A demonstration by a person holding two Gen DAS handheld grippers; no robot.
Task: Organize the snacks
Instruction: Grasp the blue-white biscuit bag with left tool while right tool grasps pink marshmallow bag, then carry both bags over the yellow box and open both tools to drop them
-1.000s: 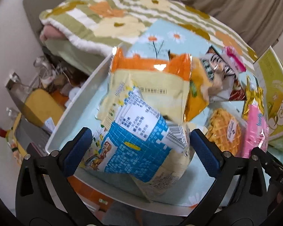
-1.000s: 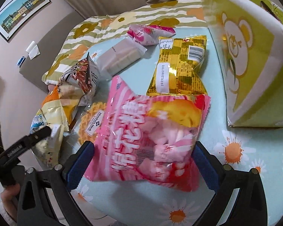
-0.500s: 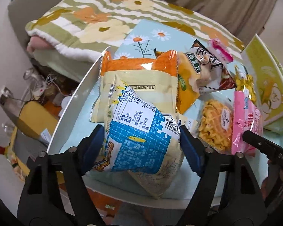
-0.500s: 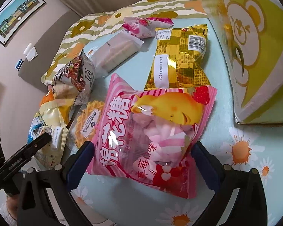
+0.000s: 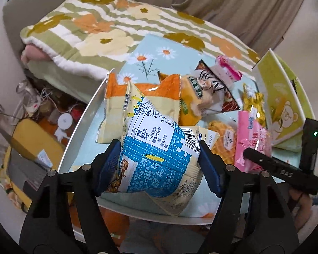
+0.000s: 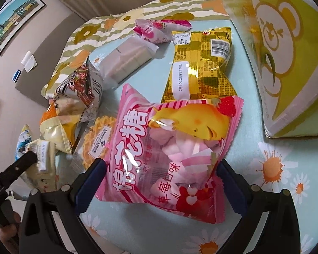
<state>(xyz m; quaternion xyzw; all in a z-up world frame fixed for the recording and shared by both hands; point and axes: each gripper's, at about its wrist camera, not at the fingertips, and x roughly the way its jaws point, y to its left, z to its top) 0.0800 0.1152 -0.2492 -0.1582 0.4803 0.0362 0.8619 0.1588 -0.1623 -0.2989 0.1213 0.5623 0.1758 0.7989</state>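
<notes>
at the table's near edge (image 5: 80,127), my left gripper (image 5: 159,167) is closing on the blue-and-cream snack bag (image 5: 156,154), its pads pressing it; my right gripper (image 6: 159,182) squeezes the pink marshmallow bag (image 6: 171,148). risk: slick, puffy film slipping out.

a blue-and-cream snack bag (image 5: 156,154), its back label and barcode facing up, sits squeezed between the closing left jaws, puffed, its bottom seam hanging below them. a pink marshmallow bag (image 6: 171,148) with a yellow cartoon figure and strawberries lies between the right jaws, their pads at its lower edges. beyond those jaws lies a gold packet (image 6: 199,63), label side up, on the daisy cloth.
</notes>
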